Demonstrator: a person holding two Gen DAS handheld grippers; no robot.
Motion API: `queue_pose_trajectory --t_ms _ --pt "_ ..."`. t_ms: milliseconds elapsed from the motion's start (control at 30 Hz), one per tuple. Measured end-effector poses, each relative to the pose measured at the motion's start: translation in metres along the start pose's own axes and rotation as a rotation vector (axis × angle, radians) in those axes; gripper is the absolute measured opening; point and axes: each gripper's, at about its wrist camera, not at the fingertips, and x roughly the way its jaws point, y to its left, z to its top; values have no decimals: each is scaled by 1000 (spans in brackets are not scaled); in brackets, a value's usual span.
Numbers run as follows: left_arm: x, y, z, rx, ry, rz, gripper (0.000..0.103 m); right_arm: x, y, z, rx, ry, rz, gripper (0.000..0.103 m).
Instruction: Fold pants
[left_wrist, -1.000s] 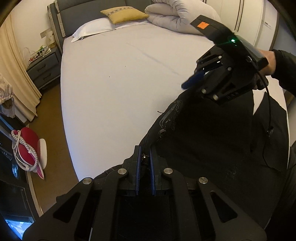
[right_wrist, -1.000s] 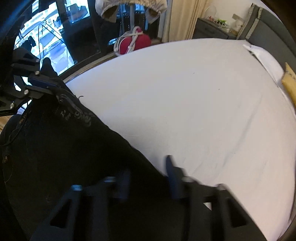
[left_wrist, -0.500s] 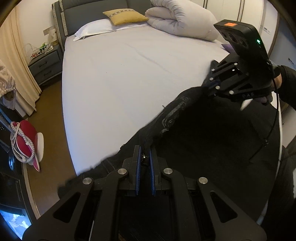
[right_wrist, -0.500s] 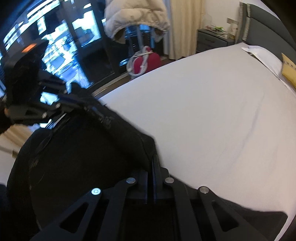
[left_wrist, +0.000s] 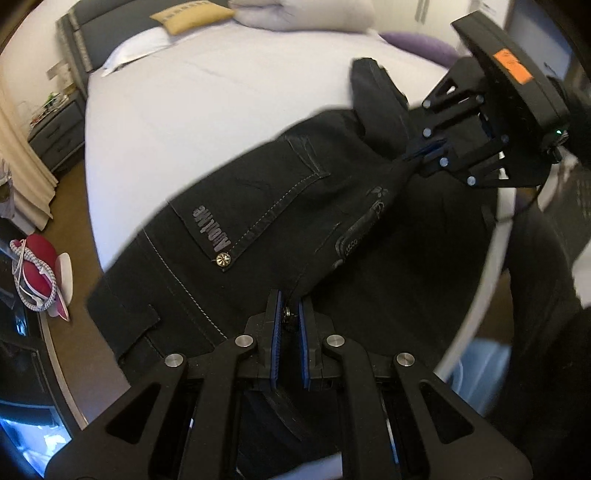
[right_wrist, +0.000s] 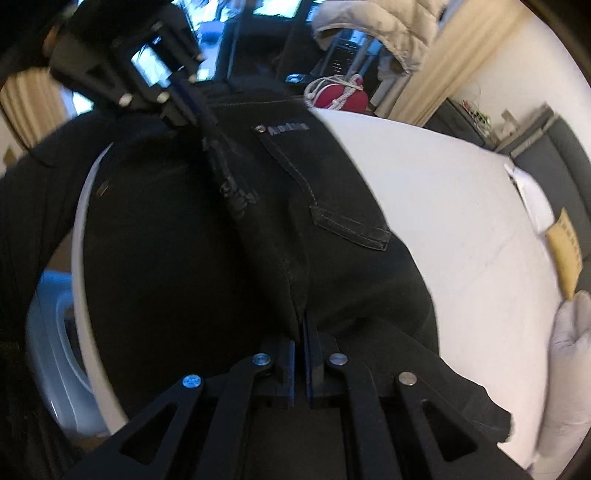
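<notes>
Presently the black pants (left_wrist: 258, 206) are being held stretched over the bed (left_wrist: 207, 96), each hand-held gripper (left_wrist: 290, 325) clamped on the waistband; laying flat seems called for next.

The black denim pants (left_wrist: 280, 206) with pale stitching are stretched taut at the waistband above the bed edge. A lettered back pocket faces up

The pants (left_wrist: 280, 206) hang stretched between the left gripper (left_wrist: 290, 317) and the right gripper (left_wrist: 424, 151), over the near edge of the bed (left_wrist: 207, 92). A pillow (left_wrist: 192, 14) lies at the bed's far end, a nightstand (left_wrist: 55, 136) to its left.
</notes>
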Motion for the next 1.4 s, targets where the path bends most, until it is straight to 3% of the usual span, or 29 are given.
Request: queue_pose_trajectory --t_ms 200,300,633,1000,1167,1400 --pt "0 -41 -25 50 44 8 7 2 60 -15 -100 61 -73 5" --pt "-2 -60 -32 96 50 27 7 -3 65 -17 -92 67 -94 5" --pt "-12 -73 -50 97 47 6 7 -8 89 -11 -103 86 -146 5" --pt "-20 -62 -50 115 56 26 7 -6 115 -14 -88 97 -174 5" --pt "-12 -53 -48 49 57 9 12 2 111 -15 -61 98 -182 7" --pt "-50 -40 -42 66 85 -22 16 3 112 -17 -25 79 -203 7"
